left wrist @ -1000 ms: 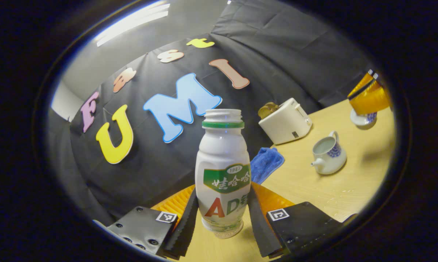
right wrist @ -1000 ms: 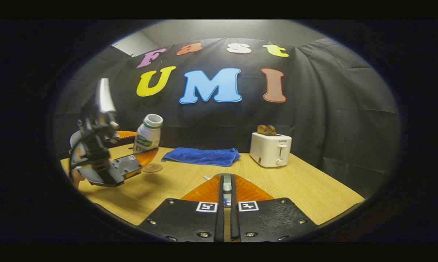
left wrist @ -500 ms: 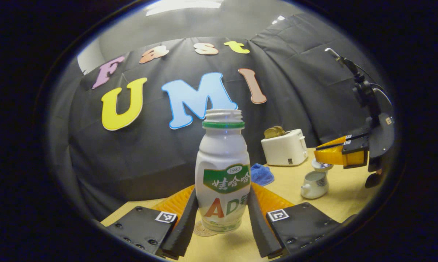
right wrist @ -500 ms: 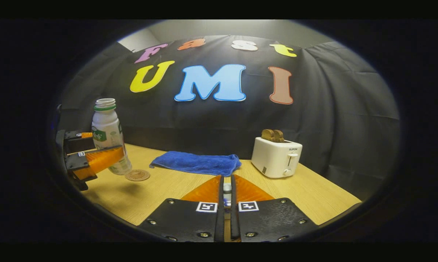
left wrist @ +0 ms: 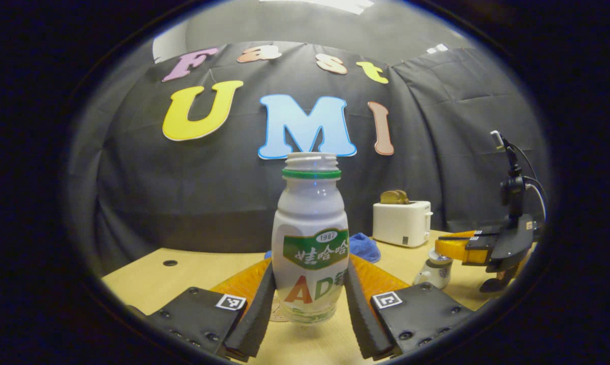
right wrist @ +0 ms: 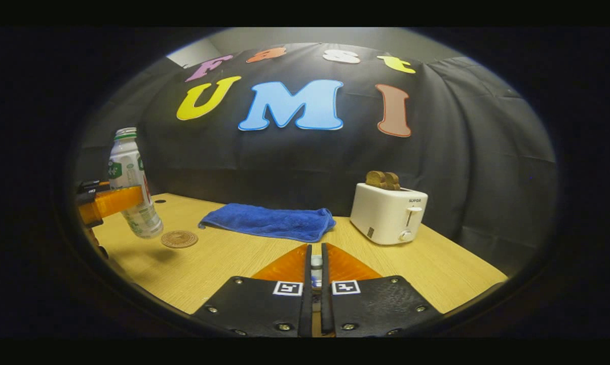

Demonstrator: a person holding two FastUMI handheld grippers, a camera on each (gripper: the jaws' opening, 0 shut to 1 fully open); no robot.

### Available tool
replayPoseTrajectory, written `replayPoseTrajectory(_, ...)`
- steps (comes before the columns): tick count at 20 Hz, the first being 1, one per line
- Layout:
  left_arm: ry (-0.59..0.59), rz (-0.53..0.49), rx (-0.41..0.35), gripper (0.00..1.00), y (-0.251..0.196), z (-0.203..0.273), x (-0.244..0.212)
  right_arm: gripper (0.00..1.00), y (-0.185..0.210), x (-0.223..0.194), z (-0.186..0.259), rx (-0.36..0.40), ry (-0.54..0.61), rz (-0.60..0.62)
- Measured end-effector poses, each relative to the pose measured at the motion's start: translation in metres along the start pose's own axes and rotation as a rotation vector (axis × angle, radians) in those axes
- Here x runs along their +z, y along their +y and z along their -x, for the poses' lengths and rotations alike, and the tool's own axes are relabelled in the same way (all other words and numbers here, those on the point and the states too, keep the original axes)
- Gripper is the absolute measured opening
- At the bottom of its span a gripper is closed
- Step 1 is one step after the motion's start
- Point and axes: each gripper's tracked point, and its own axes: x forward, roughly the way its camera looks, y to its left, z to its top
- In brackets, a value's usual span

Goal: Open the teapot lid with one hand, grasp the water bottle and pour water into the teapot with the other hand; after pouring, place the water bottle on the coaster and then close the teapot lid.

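My left gripper is shut on the white water bottle, which has a green neck ring and no cap. In the right gripper view the bottle hangs slightly tilted just above the table, left of the round brown coaster; the left gripper grips its middle. The coaster's edge peeks out behind the bottle's base. My right gripper is shut on the small knob of the teapot lid. The right gripper hovers right over the white-and-blue teapot; I cannot tell whether the lid touches it.
A blue cloth lies at the back of the wooden table, with a white toaster holding bread to its right. A small hole marks the tabletop on the far left.
The bottle went from tilted back to nearly upright and moved left and down beside the coaster. The right gripper came down with the lid close onto the teapot.
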Motion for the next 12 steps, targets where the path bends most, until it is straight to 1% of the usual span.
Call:
replayPoseTrajectory(2, 0.014, 0.001, 0.006, 0.82, 0.001, -0.002, -0.003, 0.07, 0.001, -0.006, -0.002, 0.006, 0.006, -0.009)
replayPoseTrajectory(7, 0.033, 0.005, 0.002, 0.82, 0.000, -0.003, -0.006, 0.07, 0.002, -0.009, -0.005, 0.014, 0.013, -0.018)
replayPoseTrajectory(11, 0.045, 0.008, 0.005, 0.74, 0.002, -0.004, -0.008, 0.07, 0.003, -0.017, -0.006, 0.021, 0.032, -0.041)
replayPoseTrajectory(12, 0.046, 0.009, 0.006, 0.72, 0.002, -0.004, -0.008, 0.00, 0.003, -0.018, -0.006, 0.023, 0.031, -0.043)
